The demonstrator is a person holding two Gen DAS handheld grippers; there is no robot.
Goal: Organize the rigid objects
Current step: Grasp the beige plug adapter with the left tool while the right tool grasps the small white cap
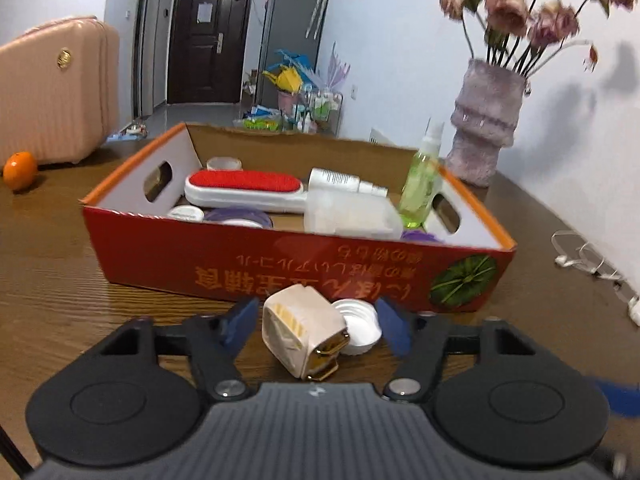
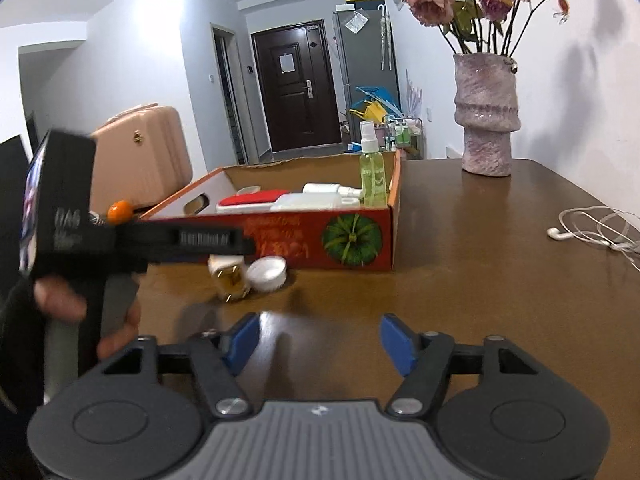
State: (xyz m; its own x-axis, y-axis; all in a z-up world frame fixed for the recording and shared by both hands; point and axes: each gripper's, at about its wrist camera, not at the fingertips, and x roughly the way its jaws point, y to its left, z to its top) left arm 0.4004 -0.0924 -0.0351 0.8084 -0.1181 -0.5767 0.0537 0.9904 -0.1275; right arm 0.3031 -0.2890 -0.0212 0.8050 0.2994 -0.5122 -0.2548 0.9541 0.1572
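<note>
Left gripper (image 1: 316, 326) sits low over the brown wood-grain table (image 1: 60, 280), jaws part-open, blue pads either side of two small things without touching them. Between the pads: a cream, boxy plastic piece w/ a shiny gold end (image 1: 304, 332), lying tilted on its side, and a white round ribbed cap (image 1: 360, 330) touching its right side. The left pad stands just beside the cream piece; the right pad just beside the cap. Nothing is gripped.

Just beyond them, the red cardboard box w/ orange rim & white inner walls (image 1: 200, 256) stands open on the table. Inside: a white lint brush w/ red pad (image 1: 244, 188) lying flat towards the far left, a white tube bottle (image 1: 340, 182) to its right, a clear green spray bottle (image 1: 420, 184) upright at the right wall, a frosted plastic container (image 1: 352, 216) near the front, and a purple lid (image 1: 236, 216) w/ a small white jar (image 1: 186, 213) at front left; the far round item is prob. a tape roll, too blurred to be sure.

Right gripper (image 2: 320, 340) hovers over bare table nearer the viewer, jaws moderately open, empty. From the right wrist view, a hand (image 2: 60, 300) holds the left gripper's handle at far left.

A pinkish textured vase of dried roses (image 2: 486, 116) stands far right; white earphones (image 2: 592, 228) lie right; an orange fruit (image 1: 20, 170) & a pink suitcase (image 1: 56, 92) sit far left.
</note>
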